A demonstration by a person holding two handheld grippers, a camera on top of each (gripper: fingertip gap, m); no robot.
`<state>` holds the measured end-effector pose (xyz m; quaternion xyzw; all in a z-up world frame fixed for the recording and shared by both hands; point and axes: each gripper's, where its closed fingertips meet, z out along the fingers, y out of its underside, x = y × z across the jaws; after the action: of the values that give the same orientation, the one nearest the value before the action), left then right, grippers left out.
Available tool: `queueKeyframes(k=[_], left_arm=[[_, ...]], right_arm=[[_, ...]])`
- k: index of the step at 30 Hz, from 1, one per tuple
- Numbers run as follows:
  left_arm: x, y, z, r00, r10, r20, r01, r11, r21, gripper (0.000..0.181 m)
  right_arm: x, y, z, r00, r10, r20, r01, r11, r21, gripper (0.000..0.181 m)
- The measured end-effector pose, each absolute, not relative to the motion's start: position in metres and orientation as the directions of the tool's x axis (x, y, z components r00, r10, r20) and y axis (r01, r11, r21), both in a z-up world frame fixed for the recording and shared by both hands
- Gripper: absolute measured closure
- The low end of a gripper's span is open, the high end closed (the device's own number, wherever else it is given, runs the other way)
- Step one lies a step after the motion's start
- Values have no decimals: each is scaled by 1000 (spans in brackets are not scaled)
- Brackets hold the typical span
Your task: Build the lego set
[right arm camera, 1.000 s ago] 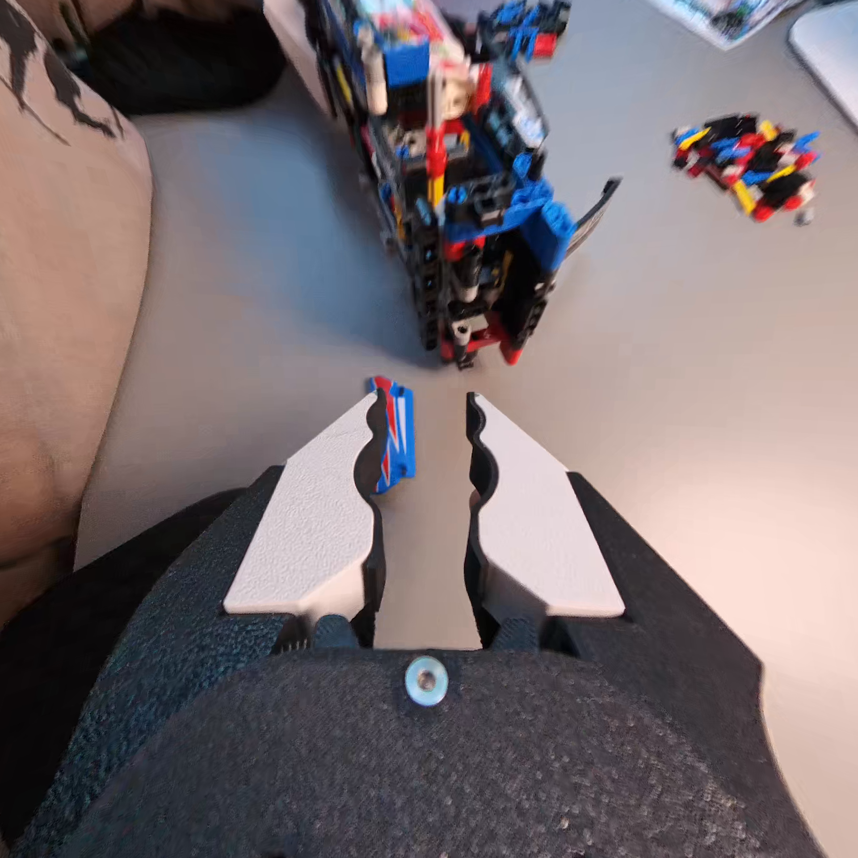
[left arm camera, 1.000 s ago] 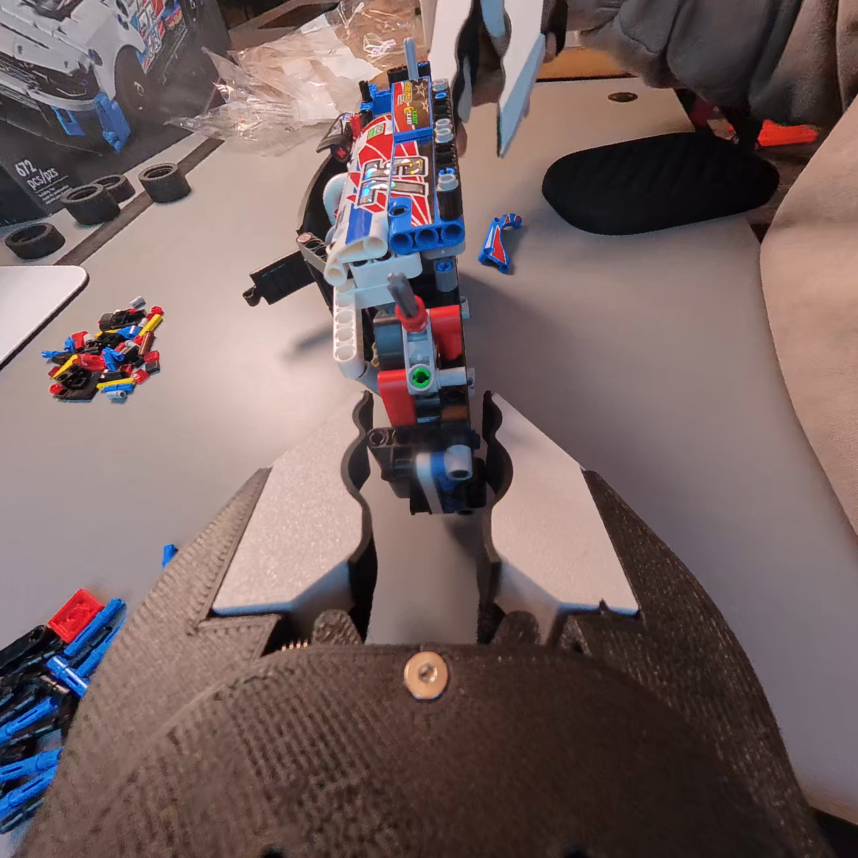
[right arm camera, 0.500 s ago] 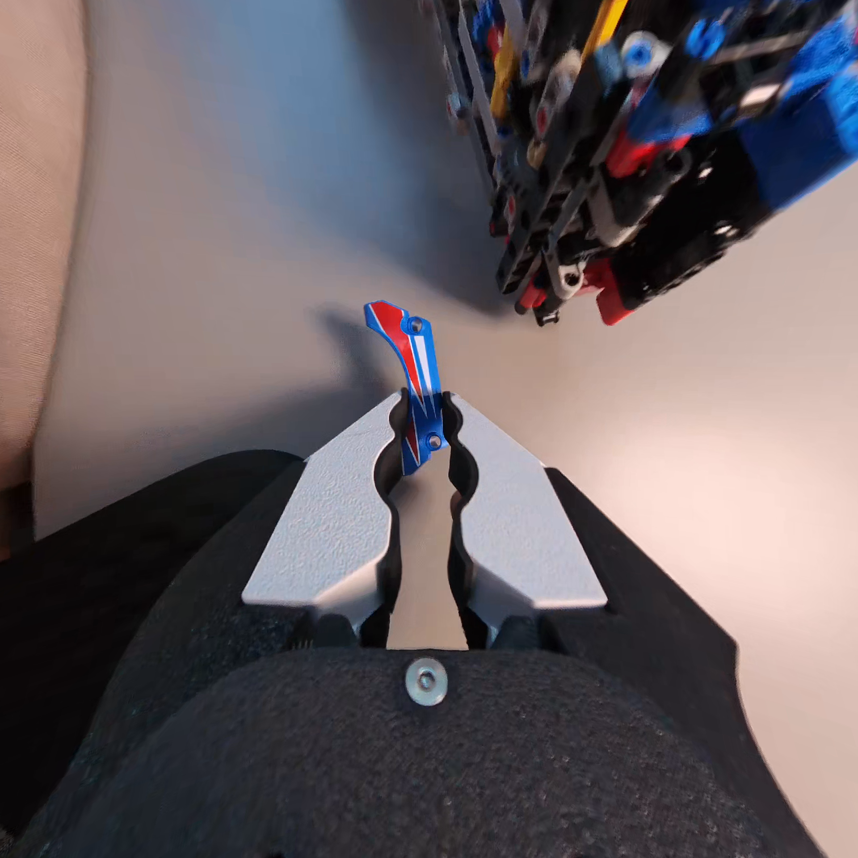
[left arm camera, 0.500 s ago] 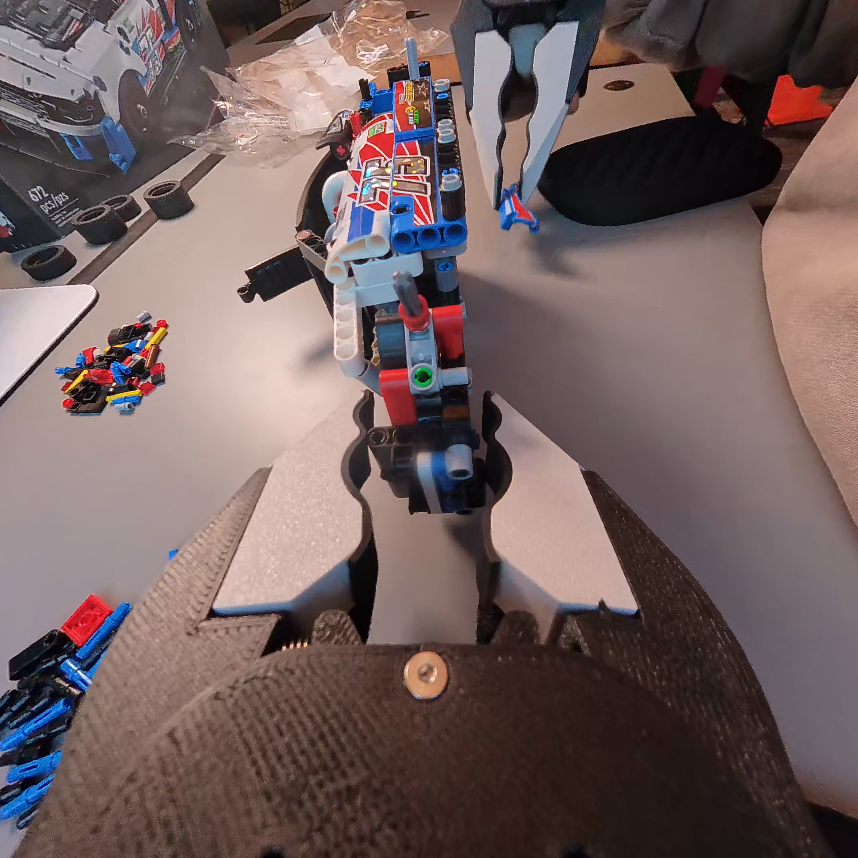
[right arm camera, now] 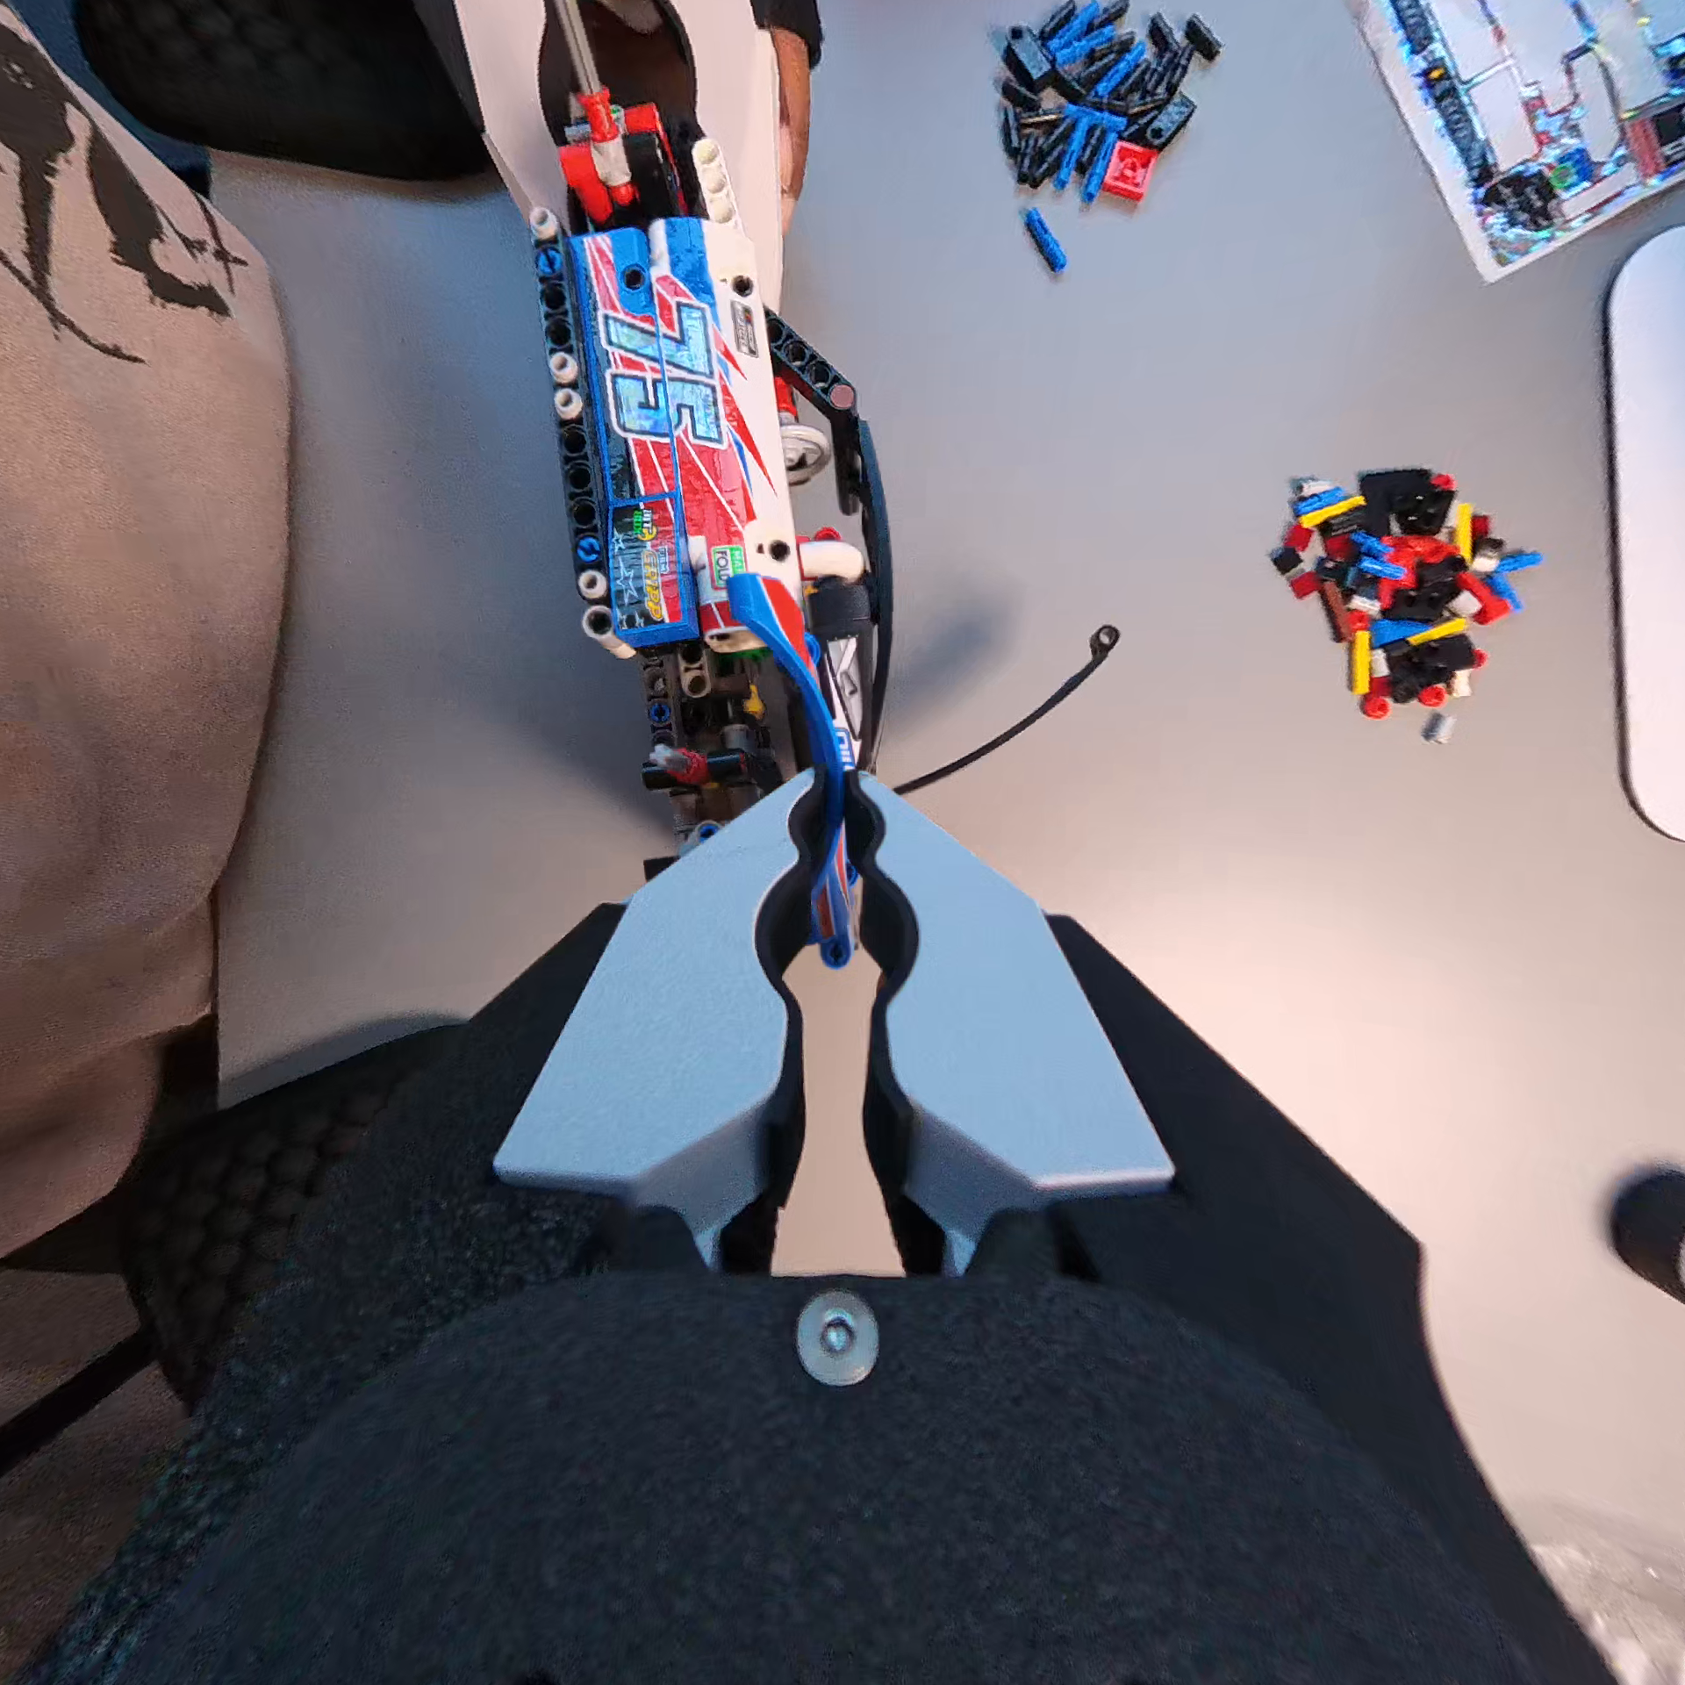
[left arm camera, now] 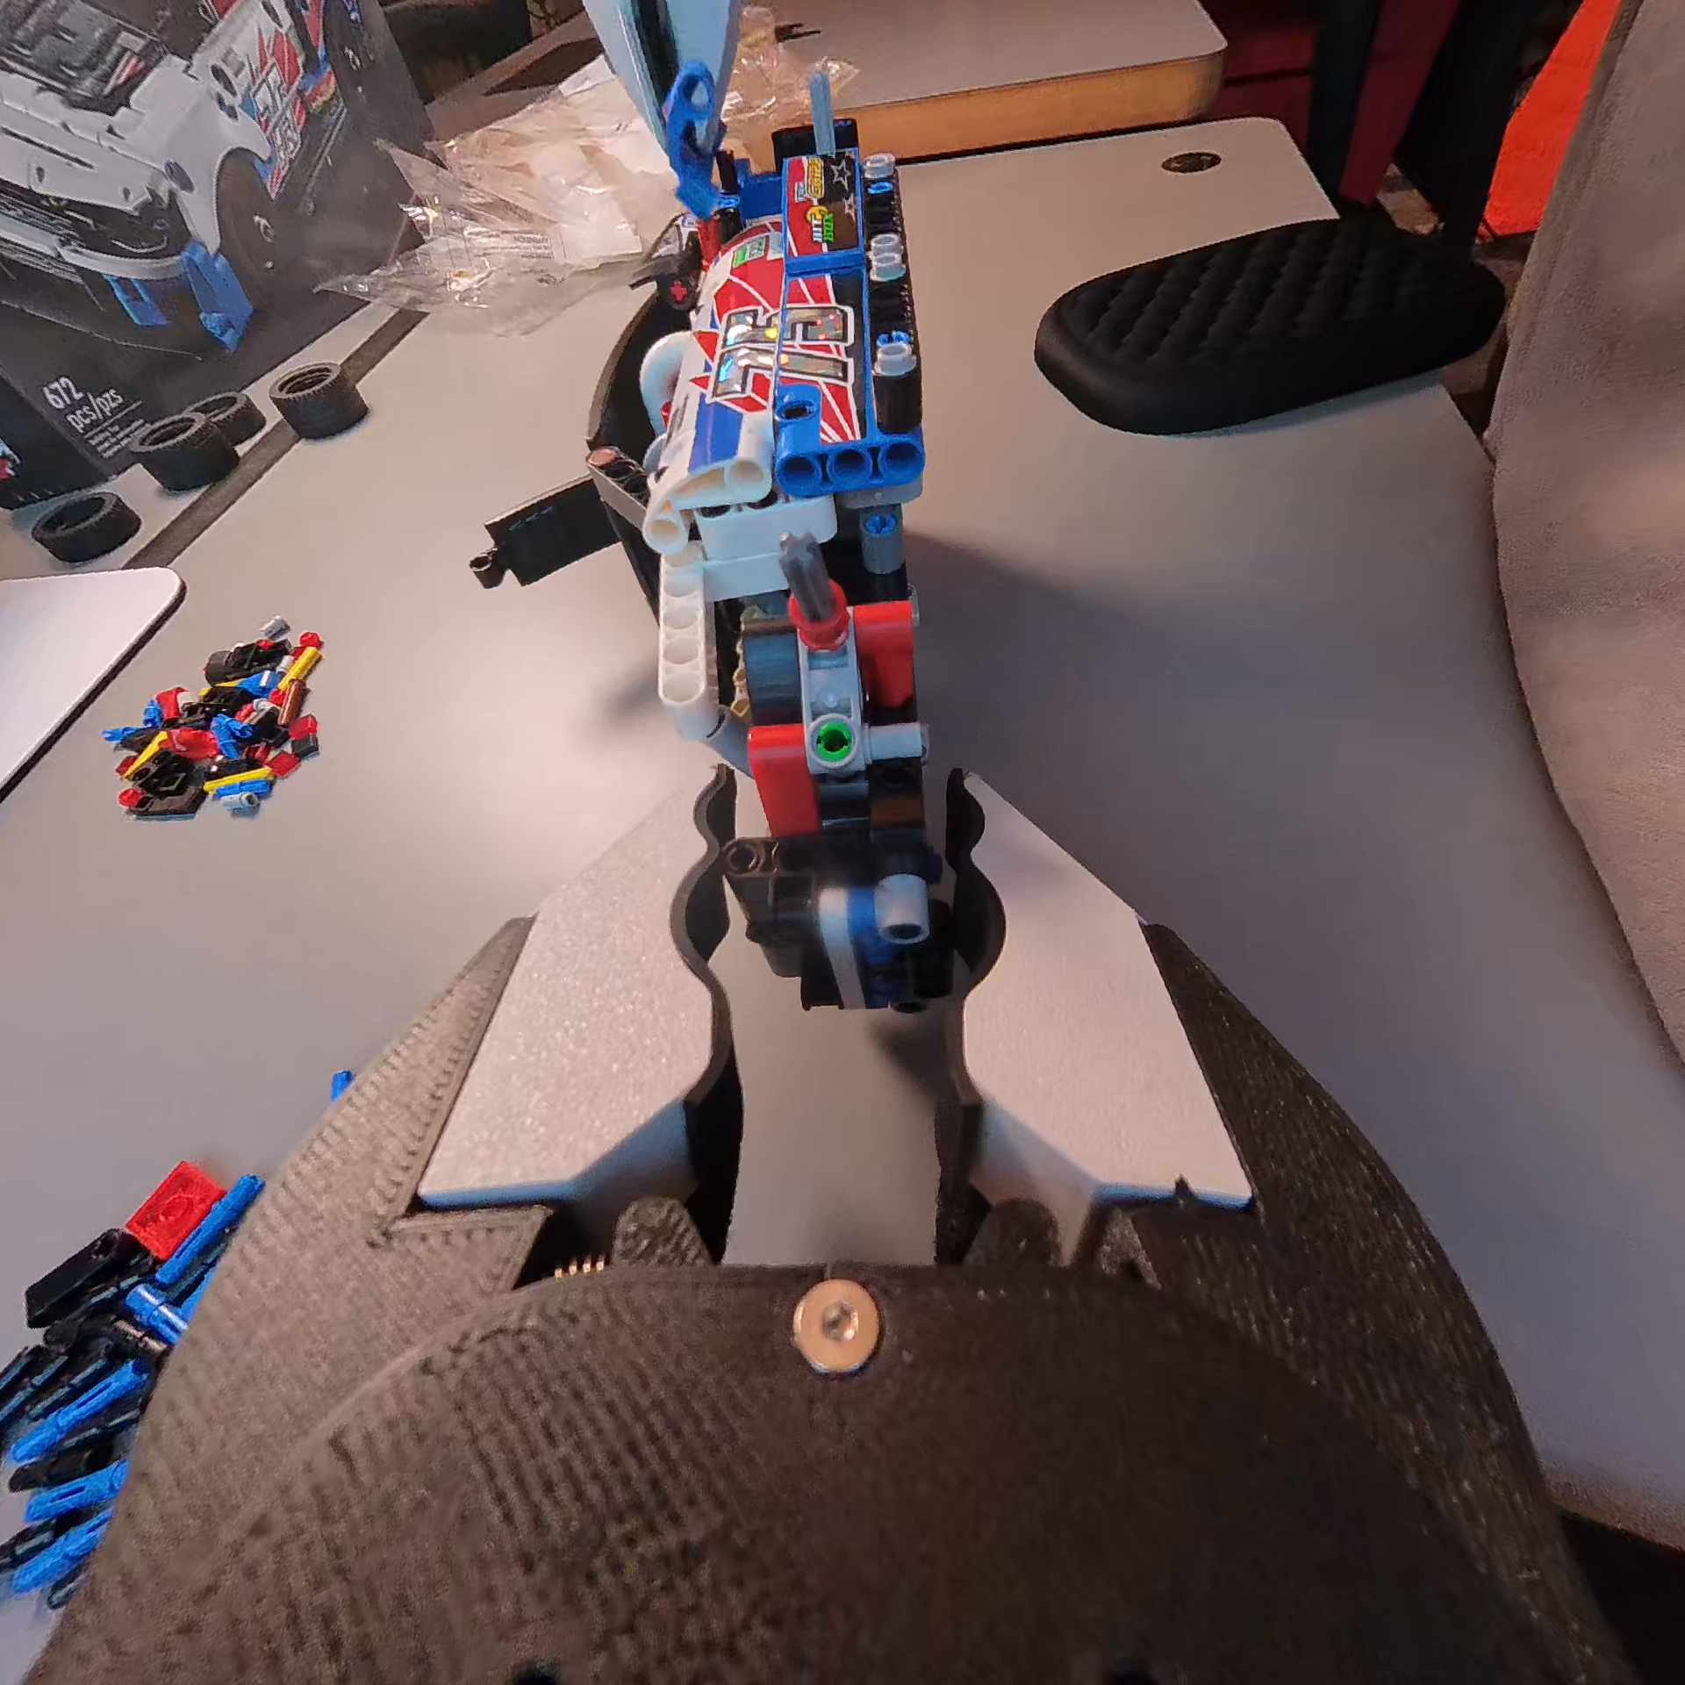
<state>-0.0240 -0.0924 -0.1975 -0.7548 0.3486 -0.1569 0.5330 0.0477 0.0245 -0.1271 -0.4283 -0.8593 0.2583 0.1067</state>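
Jaws of the left gripper (left arm camera: 834, 875) clamp the near end of a partly built lego car (left arm camera: 802, 456), which stands on its side on the grey worktop (left arm camera: 1185, 729) with its red, white and blue stickered panel facing up. Across from it, the right gripper (right arm camera: 834, 811) pinches a slim curved blue piece (right arm camera: 825, 775) with red and white markings between its closed jaws; the piece's far tip meets the model's rear end beside the stickered panel. From the left wrist view, the same blue piece hangs from the right gripper's pale fingers (left arm camera: 638, 55) just above the model's far end. A thin black curved part (right arm camera: 1012, 720) arcs out from the model's side above the worktop. Loose parts lie around: a small heap of red, black, yellow and blue pieces (left arm camera: 219, 729) to the model's left, well apart from it, and a second pile of mostly blue and black pins (left arm camera: 82, 1368) with a red plate beside the left gripper's body. Black tyres (left arm camera: 315, 410) sit near the set's box (left arm camera: 137, 182), with crumpled clear bags (left arm camera: 529, 210) behind the model. A printed instruction booklet (right arm camera: 1532, 118) lies at the worktop's far corner in the right wrist view. A black padded armrest (left arm camera: 1267, 319) reaches over the worktop's edge to the right, next to beige fabric (right arm camera: 100, 547).
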Motion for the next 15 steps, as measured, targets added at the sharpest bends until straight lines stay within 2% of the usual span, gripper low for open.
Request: queueKeyframes(k=[6,11,15], left_arm=[[-24,-93,-197,701,-705,-111,-335,-189,-923,137],[-24,-94,-197,700,-707,-98,-327,-195,-925,136],[-23,-95,-197,698,-709,-100,-331,-196,-923,136]], right_arm=[[49,23,-133,-618,786,6,664,527,-531,181],[46,24,-130,-573,796,193,629,579,-519,181],[36,24,-126,-466,796,385,565,603,-563,181]])
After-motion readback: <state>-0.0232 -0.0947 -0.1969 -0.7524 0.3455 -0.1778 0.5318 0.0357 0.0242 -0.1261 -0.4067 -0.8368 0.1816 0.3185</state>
